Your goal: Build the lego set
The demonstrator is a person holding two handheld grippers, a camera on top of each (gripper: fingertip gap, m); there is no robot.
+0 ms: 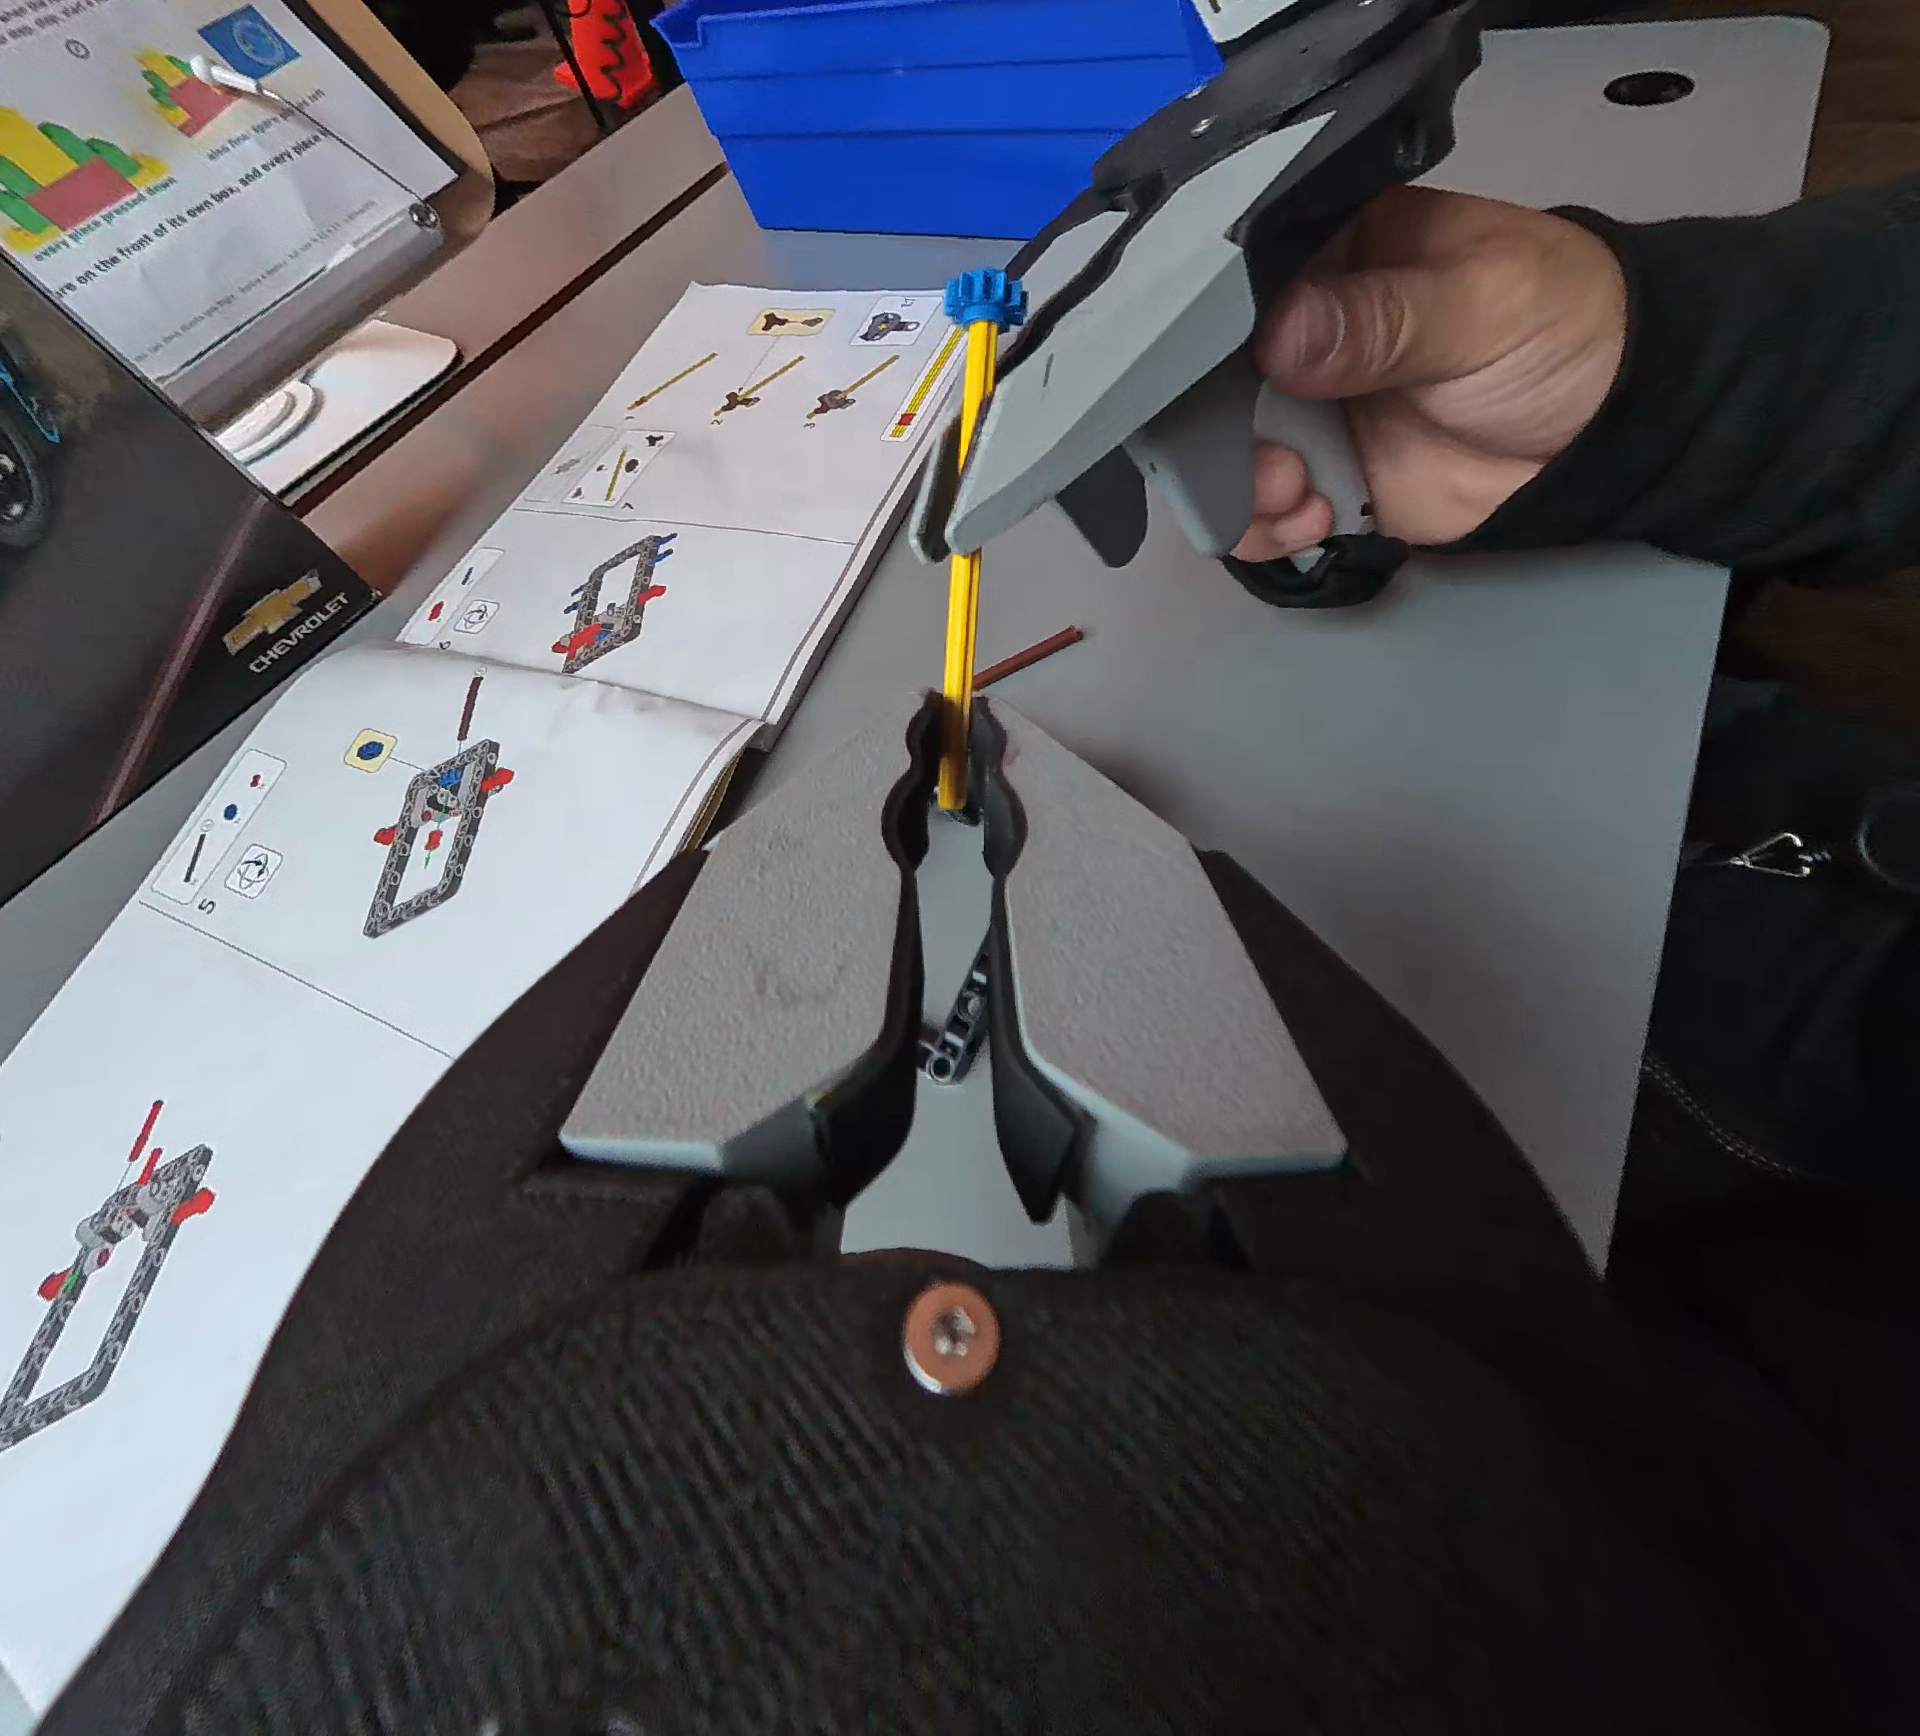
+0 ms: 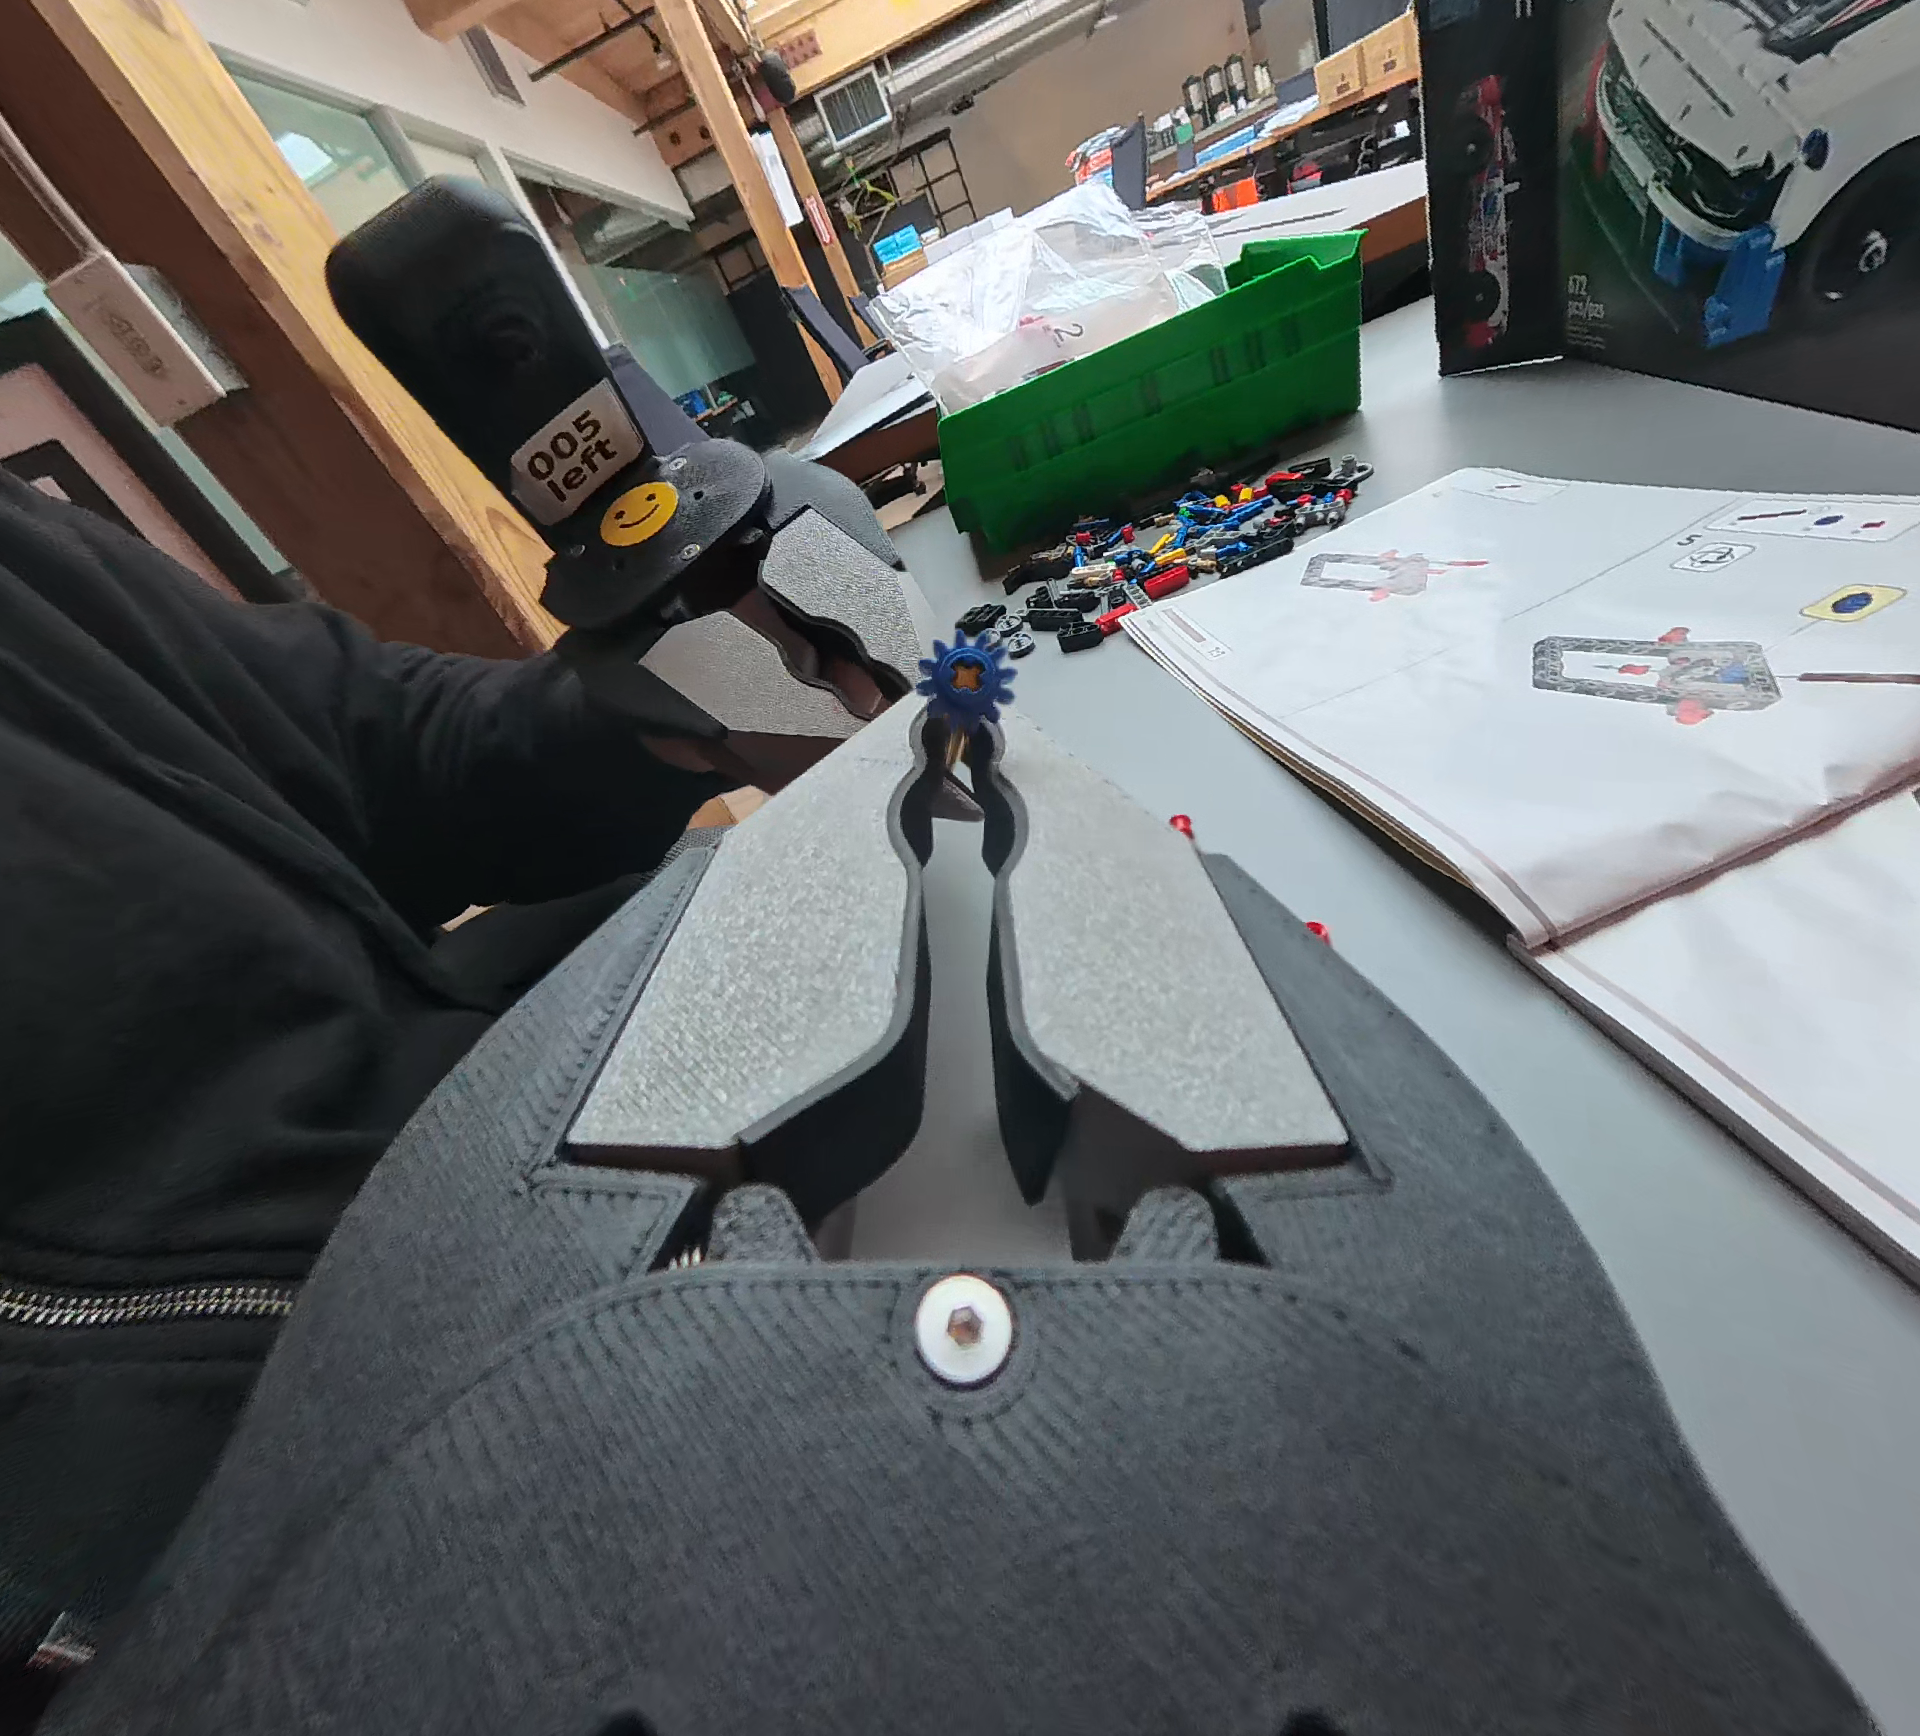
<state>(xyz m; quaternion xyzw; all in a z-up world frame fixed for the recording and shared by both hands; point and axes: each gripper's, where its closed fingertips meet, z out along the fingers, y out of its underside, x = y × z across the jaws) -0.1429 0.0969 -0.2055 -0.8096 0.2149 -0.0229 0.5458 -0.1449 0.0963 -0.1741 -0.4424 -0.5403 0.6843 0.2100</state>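
Yellow axle [image 1: 966,564] with a blue gear [image 1: 984,300] on its far end, held at both ends above the grey table [image 1: 1351,803]. Left gripper [image 1: 956,756], fingers narrowed, clamps the near end of the axle; right gripper [image 1: 940,491], entering from 2 o'clock in a hand [image 1: 1455,367], clamps the shaft just below the gear. In the right wrist view, the gear [image 2: 966,675] sits just past the closed fingertips. Open instruction booklet [image 1: 582,647] lies at 9 o'clock, a brown axle [image 1: 1029,656] just beyond the left gripper, and a blue bin [image 1: 935,65] at 12 o'clock. Loose Lego parts [image 2: 1164,548] lie before a green bin [image 2: 1153,419] at 1 o'clock.
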